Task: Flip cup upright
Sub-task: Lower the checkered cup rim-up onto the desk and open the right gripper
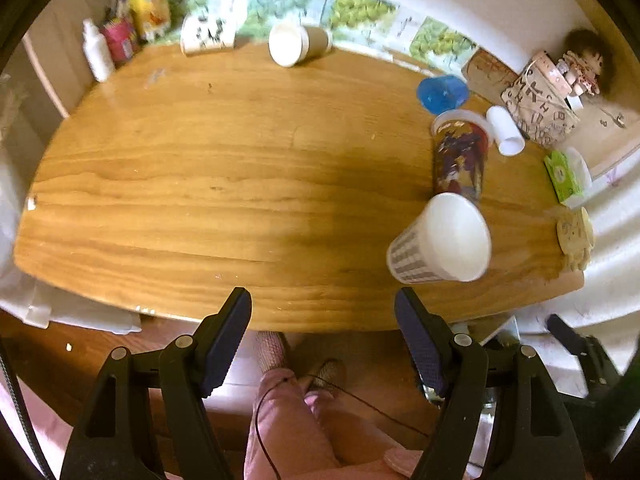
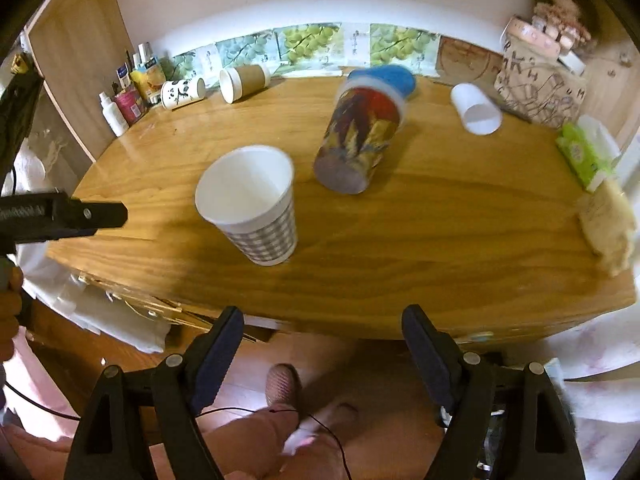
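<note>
— Claws first: how do they stand?
— Left claw (image 1: 323, 308) is spread wide at the near edge of the wooden counter (image 1: 200, 184), holding and touching nothing. Right claw (image 2: 323, 326) is spread just as wide, equally bare; its pads are dark and ribbed.
— And the cup?
— The checked paper cup (image 2: 256, 208) stands upright on the counter, white inside, tapered, near the front edge. Just behind it stands a tall printed tumbler (image 2: 360, 140), glossy, rim down. A brown paper cup (image 2: 244, 80) lies on its side by the wall.
</note>
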Available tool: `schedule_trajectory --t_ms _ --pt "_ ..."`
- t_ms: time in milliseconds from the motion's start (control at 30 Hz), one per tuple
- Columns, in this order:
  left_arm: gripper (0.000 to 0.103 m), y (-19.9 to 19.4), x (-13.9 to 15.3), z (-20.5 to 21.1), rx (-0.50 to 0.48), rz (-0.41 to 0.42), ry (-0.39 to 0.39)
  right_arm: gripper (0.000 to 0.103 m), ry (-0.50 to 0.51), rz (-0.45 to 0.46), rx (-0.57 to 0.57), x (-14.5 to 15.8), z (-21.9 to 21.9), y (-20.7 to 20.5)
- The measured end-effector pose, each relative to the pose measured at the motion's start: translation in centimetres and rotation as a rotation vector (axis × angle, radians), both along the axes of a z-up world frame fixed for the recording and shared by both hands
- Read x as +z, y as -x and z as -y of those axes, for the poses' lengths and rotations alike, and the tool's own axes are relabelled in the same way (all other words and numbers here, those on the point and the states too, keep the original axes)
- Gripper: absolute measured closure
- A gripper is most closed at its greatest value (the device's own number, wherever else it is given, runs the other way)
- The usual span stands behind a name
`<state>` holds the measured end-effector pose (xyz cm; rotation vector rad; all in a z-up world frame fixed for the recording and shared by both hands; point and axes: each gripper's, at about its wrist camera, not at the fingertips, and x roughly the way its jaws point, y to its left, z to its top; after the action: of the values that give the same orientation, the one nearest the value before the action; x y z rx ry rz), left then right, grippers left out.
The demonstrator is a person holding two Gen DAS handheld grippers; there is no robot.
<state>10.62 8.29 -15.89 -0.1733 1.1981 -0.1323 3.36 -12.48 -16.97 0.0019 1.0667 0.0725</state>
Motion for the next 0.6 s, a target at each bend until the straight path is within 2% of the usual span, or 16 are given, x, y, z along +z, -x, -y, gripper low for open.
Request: schedule_trajectory --t_ms 100,200,300,367,600 --pt "0.025 1.7 1.9 1.3 0.027 0.053 -0.016 0.021 -0.008 0.004 -0.002 2.5 1.1 0.8" --pt "0.025 3.5 4.0 2.4 0.055 0.105 0.007 0.021 -0.044 0.007 -0.003 4.4 2.1 1.6" --pt "0.023 4.7 5.5 3.2 0.056 0.143 0.032 0.020 -0.058 0.055 0.018 6.3 2.4 2.8" --pt "0.016 5.4 6.4 3.9 0.063 0.177 0.018 0.020 -0.057 0.082 0.035 7.3 2.4 3.6" --pt "0.015 8.1 8.9 5.4 0.092 0.291 -0.040 0.020 -0.085 0.137 0.052 9.3 2.7 5.7"
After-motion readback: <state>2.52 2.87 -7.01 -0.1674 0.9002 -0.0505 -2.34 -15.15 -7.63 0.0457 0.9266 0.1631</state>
